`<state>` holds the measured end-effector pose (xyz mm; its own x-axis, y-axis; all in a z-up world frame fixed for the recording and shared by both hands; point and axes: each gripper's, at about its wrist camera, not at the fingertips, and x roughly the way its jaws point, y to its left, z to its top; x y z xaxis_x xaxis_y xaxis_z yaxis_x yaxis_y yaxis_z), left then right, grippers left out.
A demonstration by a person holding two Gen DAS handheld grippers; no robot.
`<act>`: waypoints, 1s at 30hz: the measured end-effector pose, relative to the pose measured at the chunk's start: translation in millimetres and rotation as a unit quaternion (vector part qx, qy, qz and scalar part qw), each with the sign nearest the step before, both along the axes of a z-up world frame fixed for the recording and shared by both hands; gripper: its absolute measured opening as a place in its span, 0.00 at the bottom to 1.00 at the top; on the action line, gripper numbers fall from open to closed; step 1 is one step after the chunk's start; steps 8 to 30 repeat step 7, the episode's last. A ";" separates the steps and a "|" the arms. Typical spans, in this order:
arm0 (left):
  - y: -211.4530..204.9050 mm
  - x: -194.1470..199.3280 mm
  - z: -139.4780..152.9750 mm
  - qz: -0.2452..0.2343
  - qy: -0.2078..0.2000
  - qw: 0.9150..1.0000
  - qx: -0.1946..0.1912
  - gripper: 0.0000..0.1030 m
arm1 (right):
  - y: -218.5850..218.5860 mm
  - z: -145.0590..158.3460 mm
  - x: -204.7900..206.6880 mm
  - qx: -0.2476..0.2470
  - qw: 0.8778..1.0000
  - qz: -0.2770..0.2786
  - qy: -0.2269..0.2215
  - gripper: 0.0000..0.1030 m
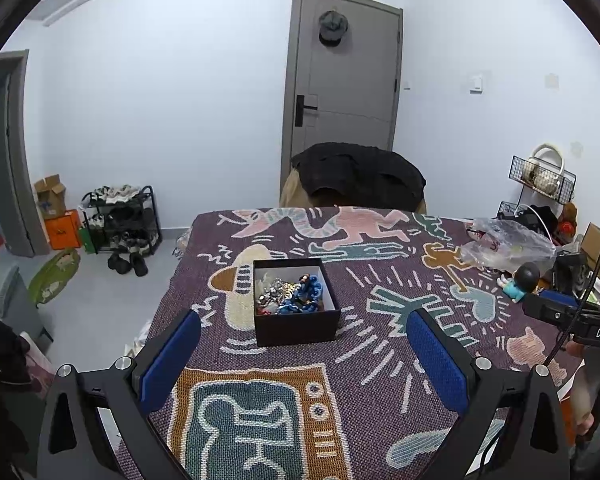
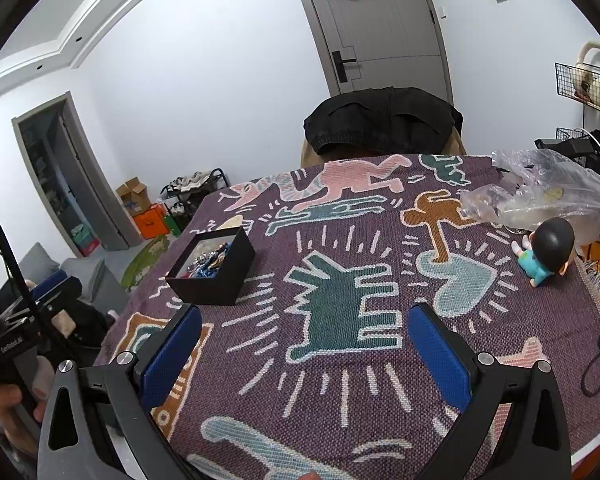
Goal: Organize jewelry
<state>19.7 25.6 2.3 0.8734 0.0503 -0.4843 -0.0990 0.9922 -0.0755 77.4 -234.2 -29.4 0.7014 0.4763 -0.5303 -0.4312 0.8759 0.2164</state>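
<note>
Black cardboard box (image 1: 296, 304) of tangled jewelry (image 1: 290, 290) was seen mid-desk (image 1: 380, 360); left claw (image 1: 304, 354) and right claw (image 2: 305, 354) were held spread, empty; sorting stage could not be judged.

White walls, a grey door (image 1: 342, 76), a shoe rack (image 1: 120, 218) on pale floor.

Jewelry (image 1: 290, 292) lies tangled in the black box (image 1: 300, 326), its separate pieces too small to tell apart, and in the right wrist view the box wall hides most of it. The plastic bag (image 2: 540, 190) blurs whatever it holds. The chair (image 1: 360, 178) behind the bench (image 1: 380, 360) is mostly hidden under a dark garment and the bench edge.
</note>
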 end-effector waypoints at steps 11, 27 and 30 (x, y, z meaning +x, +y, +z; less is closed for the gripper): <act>-0.1 0.6 -1.5 -0.005 0.002 1.000 -0.005 1.00 | 1.6 -6.9 2.9 -0.003 1.000 -0.002 0.005 1.00; -0.1 0.6 -1.5 -0.005 0.002 1.000 -0.005 1.00 | 1.6 -6.9 2.9 -0.003 1.000 -0.002 0.005 1.00; -0.1 0.6 -1.5 -0.005 0.002 1.000 -0.005 1.00 | 1.6 -6.9 2.9 -0.003 1.000 -0.002 0.005 1.00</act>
